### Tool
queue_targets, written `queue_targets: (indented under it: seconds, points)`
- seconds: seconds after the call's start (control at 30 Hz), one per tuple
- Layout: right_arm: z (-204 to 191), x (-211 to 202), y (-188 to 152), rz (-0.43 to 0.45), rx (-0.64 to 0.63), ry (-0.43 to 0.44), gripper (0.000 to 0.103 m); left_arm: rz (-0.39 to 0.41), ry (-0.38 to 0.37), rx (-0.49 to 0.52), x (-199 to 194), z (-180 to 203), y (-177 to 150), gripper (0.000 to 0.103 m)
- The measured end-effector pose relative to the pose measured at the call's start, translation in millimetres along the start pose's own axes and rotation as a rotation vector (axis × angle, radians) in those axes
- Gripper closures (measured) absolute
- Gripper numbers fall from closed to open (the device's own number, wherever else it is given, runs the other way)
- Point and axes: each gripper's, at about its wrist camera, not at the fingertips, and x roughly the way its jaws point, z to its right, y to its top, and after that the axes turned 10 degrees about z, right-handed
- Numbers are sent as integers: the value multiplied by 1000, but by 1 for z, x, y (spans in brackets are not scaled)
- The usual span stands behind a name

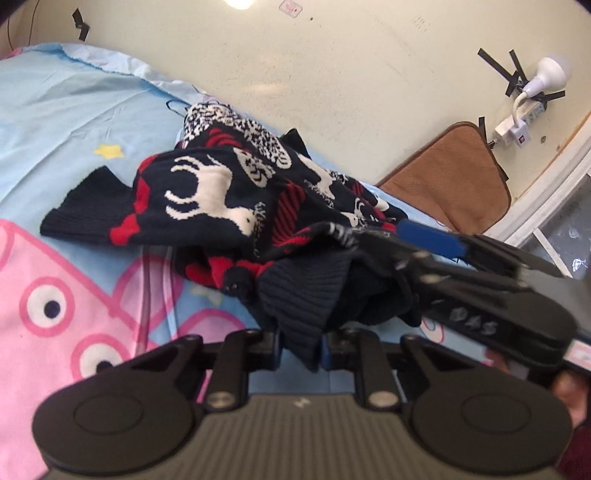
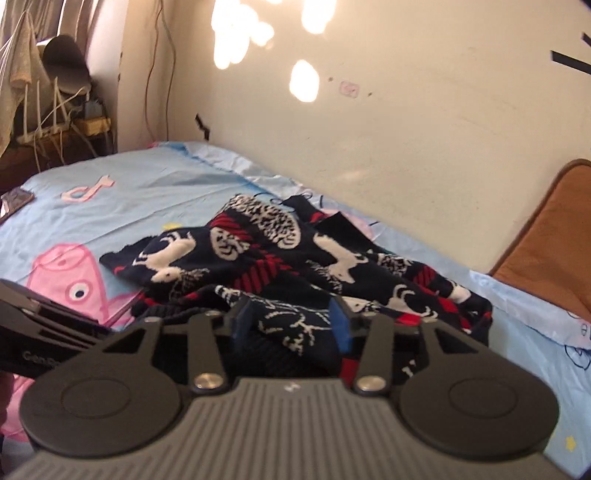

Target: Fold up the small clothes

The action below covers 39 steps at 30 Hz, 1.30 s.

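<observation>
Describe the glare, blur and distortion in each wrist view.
Left wrist view: the right gripper is motion-blurred, the reindeer sweater sharp, and fisheye bends the window frame. Right wrist view: blown-out sun patches wash the wall, and the whole frame looks soft.

The sweater (image 1: pixel 221 199) is a thick, matt knit with ribbed dark cuffs. Under it, the bed sheet (image 1: pixel 74 110) is smooth, thin printed cloth. The left hand-held gripper (image 1: pixel 299 347) is matt black plastic with shiny metal pivot pins and a ribbed grey body. Behind the sweater, the wall (image 2: pixel 406 129) looks matt, scuffed plaster.
</observation>
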Motion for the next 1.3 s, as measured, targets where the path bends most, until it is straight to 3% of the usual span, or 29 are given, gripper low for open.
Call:
queue_targets:
  seconds: [0.07,0.13,0.17,0.3,0.37,0.4,0.53,0.7,0.8,0.9,0.93,1.0,1.1,1.17,1.23,1.3]
  points:
    - [-2,14,-3,-29,-12,-29,54,5,-2,4,-3,-1,0,87]
    - [12,22,-2,-46,92,-13,92,6,2,12,-5,-1,-1,87]
    - [20,22,0,-39,149,-28,92,8,3,16,-6,-1,-1,87]
    - [66,-16,19,137,328,-154,92,30,-13,9,-13,-6,8,87]
    - [93,-44,26,221,382,-261,93,53,-24,2,-20,-8,15,91]
    - [105,-57,27,251,402,-318,93,71,-27,5,-25,-9,18,98]
    - [140,-101,18,319,468,-524,93,158,-33,21,-47,-7,32,98]
    - [157,-134,-28,289,547,-699,93,130,-33,88,-45,-1,32,97]
    - [168,-140,-69,205,607,-778,91,94,-31,107,-37,2,25,97]
    - [163,-137,-95,123,550,-861,76,74,-45,116,-31,2,21,97]
    - [156,-138,-100,122,528,-868,57,72,-48,117,-30,3,20,97]
    - [136,-137,-103,160,481,-790,49,68,-54,119,-28,6,19,97]
    - [98,-123,-91,170,335,-586,48,65,-56,116,-26,8,20,96]
    - [72,-107,-80,171,299,-381,41,62,-51,105,-25,8,20,96]
    - [46,-86,-70,130,234,-171,25,62,-49,97,-24,8,23,96]
    - [16,-63,-64,85,119,-63,21,65,-47,97,-24,9,25,96]
